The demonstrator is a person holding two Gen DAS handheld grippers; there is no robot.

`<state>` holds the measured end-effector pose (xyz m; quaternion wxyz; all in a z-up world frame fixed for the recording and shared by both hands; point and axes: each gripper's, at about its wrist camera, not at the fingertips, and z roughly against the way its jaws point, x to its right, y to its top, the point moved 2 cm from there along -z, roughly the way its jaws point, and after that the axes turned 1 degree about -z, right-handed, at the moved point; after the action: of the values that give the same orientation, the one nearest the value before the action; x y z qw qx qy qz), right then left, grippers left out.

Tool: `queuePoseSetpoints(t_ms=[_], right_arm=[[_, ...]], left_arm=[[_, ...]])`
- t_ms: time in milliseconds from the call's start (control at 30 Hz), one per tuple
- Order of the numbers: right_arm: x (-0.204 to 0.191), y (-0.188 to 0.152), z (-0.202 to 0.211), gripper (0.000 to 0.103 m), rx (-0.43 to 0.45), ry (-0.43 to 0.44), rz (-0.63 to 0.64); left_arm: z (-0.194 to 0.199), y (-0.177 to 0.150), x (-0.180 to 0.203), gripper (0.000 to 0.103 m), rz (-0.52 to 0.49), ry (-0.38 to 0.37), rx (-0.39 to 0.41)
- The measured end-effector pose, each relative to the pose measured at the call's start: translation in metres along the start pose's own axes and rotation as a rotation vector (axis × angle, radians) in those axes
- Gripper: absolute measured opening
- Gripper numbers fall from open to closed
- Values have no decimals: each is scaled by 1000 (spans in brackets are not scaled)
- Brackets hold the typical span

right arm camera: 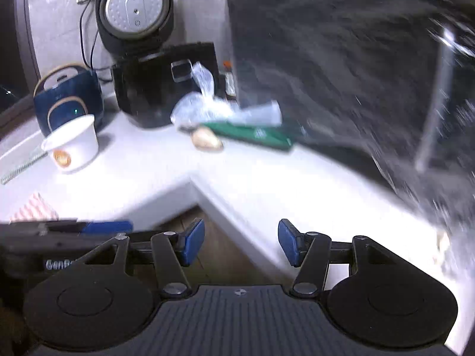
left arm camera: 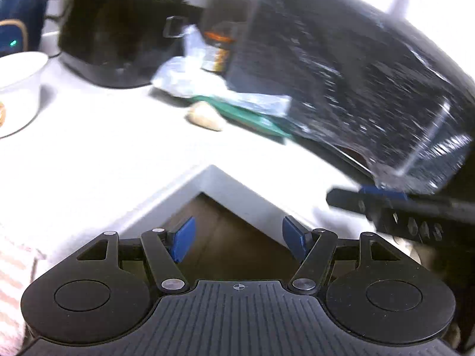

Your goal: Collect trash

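Two grippers are hovering side by side over the inner corner of an L-shaped white counter (right arm camera: 142,178), each with its blue-padded jaws spread apart and gripping nothing. The left gripper (left arm camera: 239,238) is looking down past the counter's edge to brown wooden flooring; the right gripper (right arm camera: 241,243) is facing the same corner from just beside it, and its black finger with a blue pad is crossing the right edge of the left wrist view. A large black plastic bag (right arm camera: 341,74) is filling the right side of both views, its thin, glossy film streaked by motion blur. I cannot tell what is holding it up. It is most likely standing in as the trash sack, kept close to the litter so that pieces can go straight in.

Beyond the corner the trash is lying in a small heap on the counter: a crumpled, translucent clear plastic bag (right arm camera: 207,109) resting on a flat green packet (right arm camera: 252,135), with a pale, rounded beige lump (right arm camera: 206,141) just beside them, too blurred to name. Behind the heap a boxy black appliance (right arm camera: 148,92) is standing against the wall. A navy and cream rice cooker (right arm camera: 66,98) and a white paper tub (right arm camera: 74,145) are sitting farther left, probably not trash.
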<state>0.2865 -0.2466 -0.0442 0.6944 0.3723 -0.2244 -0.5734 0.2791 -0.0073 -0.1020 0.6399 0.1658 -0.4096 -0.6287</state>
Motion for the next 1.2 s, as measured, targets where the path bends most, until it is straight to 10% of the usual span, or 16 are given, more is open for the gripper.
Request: queuePoseSetpoints(t_ms=[200, 500, 633, 800, 1200], right_arm=[[-27, 54, -67, 55, -19, 46, 56], [-152, 137, -171, 55, -165, 406, 91], [-219, 154, -215, 54, -226, 473, 70], [-263, 148, -260, 7, -377, 470, 81], [-113, 138, -173, 5, -277, 183, 21]], left_arm=[[-6, 1, -22, 70, 29, -6, 8], [10, -15, -51, 67, 29, 24, -43], [10, -10, -71, 35, 83, 52, -103], [18, 0, -80, 33, 102, 29, -92], [-3, 45, -47, 34, 11, -108, -81]])
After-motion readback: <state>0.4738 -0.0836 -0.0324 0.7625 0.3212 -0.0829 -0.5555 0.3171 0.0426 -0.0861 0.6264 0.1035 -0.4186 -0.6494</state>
